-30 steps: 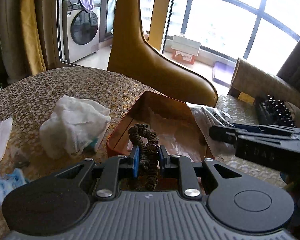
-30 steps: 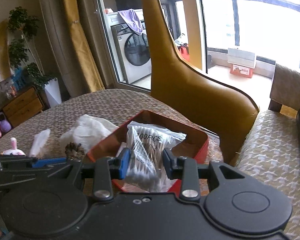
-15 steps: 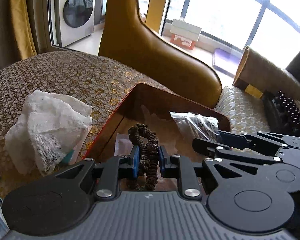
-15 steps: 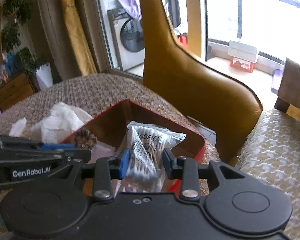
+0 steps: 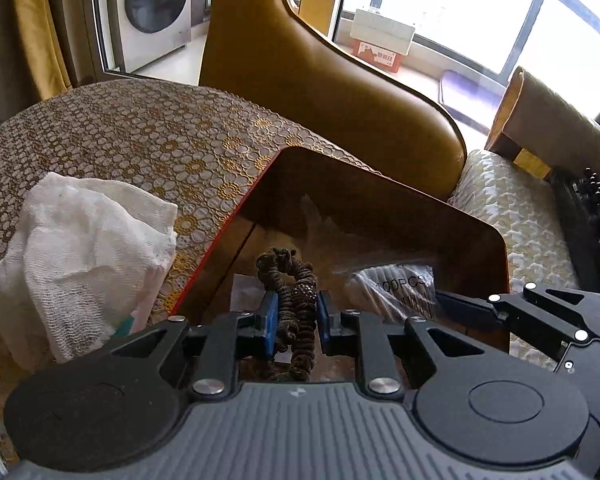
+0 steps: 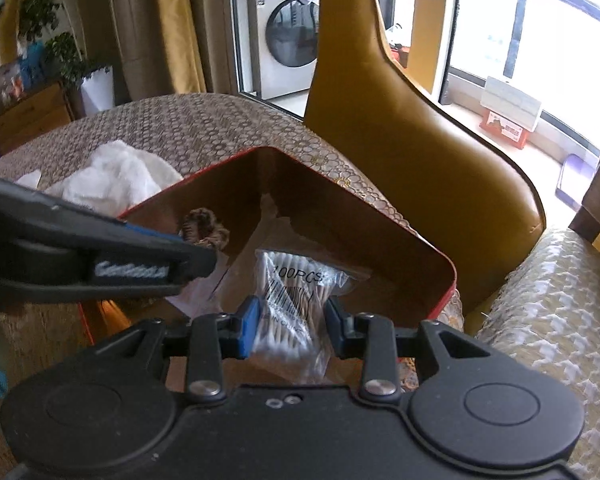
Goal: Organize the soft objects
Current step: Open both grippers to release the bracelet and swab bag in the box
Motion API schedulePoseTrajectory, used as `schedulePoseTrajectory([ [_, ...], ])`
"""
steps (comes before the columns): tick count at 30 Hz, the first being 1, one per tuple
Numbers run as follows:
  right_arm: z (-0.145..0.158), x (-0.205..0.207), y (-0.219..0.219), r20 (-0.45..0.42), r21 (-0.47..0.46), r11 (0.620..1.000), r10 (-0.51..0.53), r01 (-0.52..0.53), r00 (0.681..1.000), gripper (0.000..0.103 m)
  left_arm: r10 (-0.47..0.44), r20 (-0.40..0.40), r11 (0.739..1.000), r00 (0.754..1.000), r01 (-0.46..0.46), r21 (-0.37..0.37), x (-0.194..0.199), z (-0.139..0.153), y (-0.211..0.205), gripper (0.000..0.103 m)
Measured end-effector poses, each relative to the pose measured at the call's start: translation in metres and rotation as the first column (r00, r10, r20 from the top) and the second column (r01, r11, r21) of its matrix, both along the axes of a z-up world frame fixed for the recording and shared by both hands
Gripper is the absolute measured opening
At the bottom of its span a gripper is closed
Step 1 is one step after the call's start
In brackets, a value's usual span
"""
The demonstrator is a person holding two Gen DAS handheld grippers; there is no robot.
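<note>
My left gripper [image 5: 296, 316] is shut on a dark brown scrunchie [image 5: 290, 276] and holds it inside the red-rimmed brown box [image 5: 380, 200]. My right gripper [image 6: 290, 326] is shut on a clear bag of cotton swabs [image 6: 296, 300], low inside the same box [image 6: 340, 208]. The bag also shows in the left wrist view [image 5: 396, 288], with the right gripper to its right. In the right wrist view the left gripper crosses from the left and the scrunchie [image 6: 204, 228] shows past its tip.
A crumpled white gauze cloth [image 5: 80, 256] lies on the patterned tablecloth [image 5: 160, 140] left of the box. A yellow leather chair back [image 5: 300, 80] stands behind the box. A cushioned seat [image 5: 520, 216] is at the right.
Both grippers have moved forward and down into the box with their loads. The swab bag now sits lower in the box, and the two grippers are closer together.
</note>
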State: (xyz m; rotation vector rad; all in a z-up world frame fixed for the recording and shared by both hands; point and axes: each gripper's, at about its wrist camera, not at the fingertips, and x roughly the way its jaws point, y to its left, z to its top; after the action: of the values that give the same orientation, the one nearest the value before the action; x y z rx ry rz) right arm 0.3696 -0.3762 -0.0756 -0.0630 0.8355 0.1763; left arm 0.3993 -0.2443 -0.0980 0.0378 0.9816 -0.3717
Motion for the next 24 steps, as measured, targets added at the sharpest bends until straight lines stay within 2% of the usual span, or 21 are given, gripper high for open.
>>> schedulePoseTrajectory([
  [6, -0.003, -0.001, 0.000, -0.007, 0.001, 1.000, 0.012, -0.012, 1.000, 0.037, -0.001, -0.008, 1.000, 1.000, 0.002, 0.028, 0.002, -0.005, -0.005, 0.021],
  [11, -0.002, -0.003, 0.004, 0.004, -0.023, 0.999, 0.024, -0.024, 1.000, 0.038, 0.015, -0.008, 1.000, 1.000, -0.015, 0.008, 0.002, -0.003, -0.004, 0.023],
  [19, 0.002, -0.007, 0.001, 0.029, -0.013, 1.000, 0.026, -0.026, 0.999, 0.046, 0.016, 0.023, 1.000, 1.000, -0.015, -0.018, -0.005, 0.005, 0.001, 0.024],
  [24, 0.011, -0.016, -0.003, 0.045, 0.009, 1.000, 0.023, -0.024, 0.999, 0.051, -0.003, 0.070, 1.000, 0.998, 0.004, -0.013, -0.020, 0.017, 0.008, 0.024],
])
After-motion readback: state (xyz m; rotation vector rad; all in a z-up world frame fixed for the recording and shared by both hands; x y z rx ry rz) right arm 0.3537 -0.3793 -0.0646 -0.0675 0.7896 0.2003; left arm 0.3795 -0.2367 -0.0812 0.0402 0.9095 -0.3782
